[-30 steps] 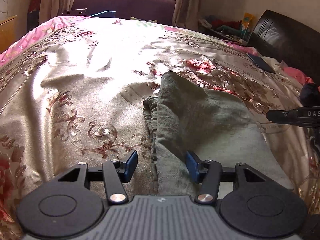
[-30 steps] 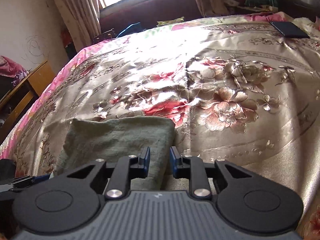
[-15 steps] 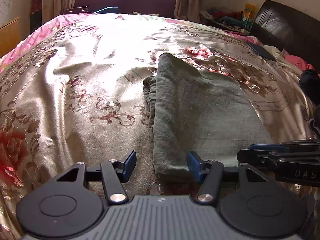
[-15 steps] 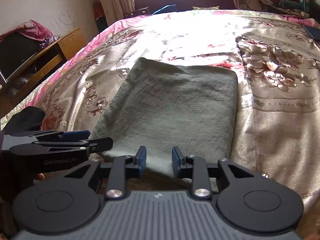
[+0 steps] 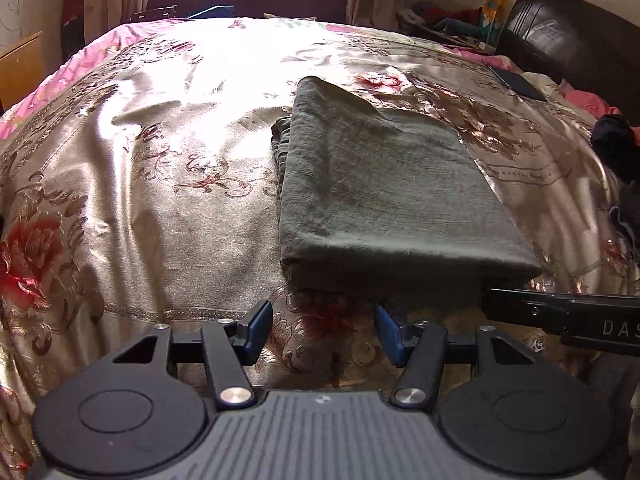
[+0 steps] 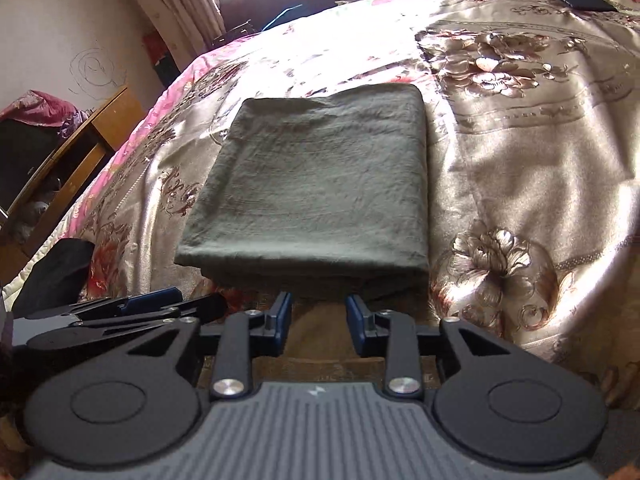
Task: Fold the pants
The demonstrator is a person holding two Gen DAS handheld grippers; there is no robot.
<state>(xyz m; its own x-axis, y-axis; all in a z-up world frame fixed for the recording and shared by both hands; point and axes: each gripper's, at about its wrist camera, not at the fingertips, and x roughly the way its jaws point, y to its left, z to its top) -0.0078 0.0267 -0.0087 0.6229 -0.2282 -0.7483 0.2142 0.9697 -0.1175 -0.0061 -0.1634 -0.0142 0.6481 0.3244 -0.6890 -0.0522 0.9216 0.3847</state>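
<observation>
The grey-green pants (image 5: 384, 184) lie folded into a flat rectangle on the floral bedspread (image 5: 160, 184); they also show in the right wrist view (image 6: 316, 188). My left gripper (image 5: 324, 330) is open and empty, just short of the stack's near edge, left of its middle. My right gripper (image 6: 318, 322) is open and empty, just short of the same near edge. The right gripper's fingers (image 5: 560, 316) reach in at the right of the left wrist view; the left gripper's fingers (image 6: 132, 312) show at the left of the right wrist view.
A dark phone-like slab (image 5: 516, 84) lies far right on the bed, before a dark headboard (image 5: 568, 44). A wooden desk (image 6: 68, 160) stands left of the bed. A dark cloth (image 6: 56, 272) lies at the bed's near left edge. Curtains and a window are behind.
Both grippers have drawn back toward me, off the pants. The right gripper's jaws have widened. The folded stack lies still on the bed.
</observation>
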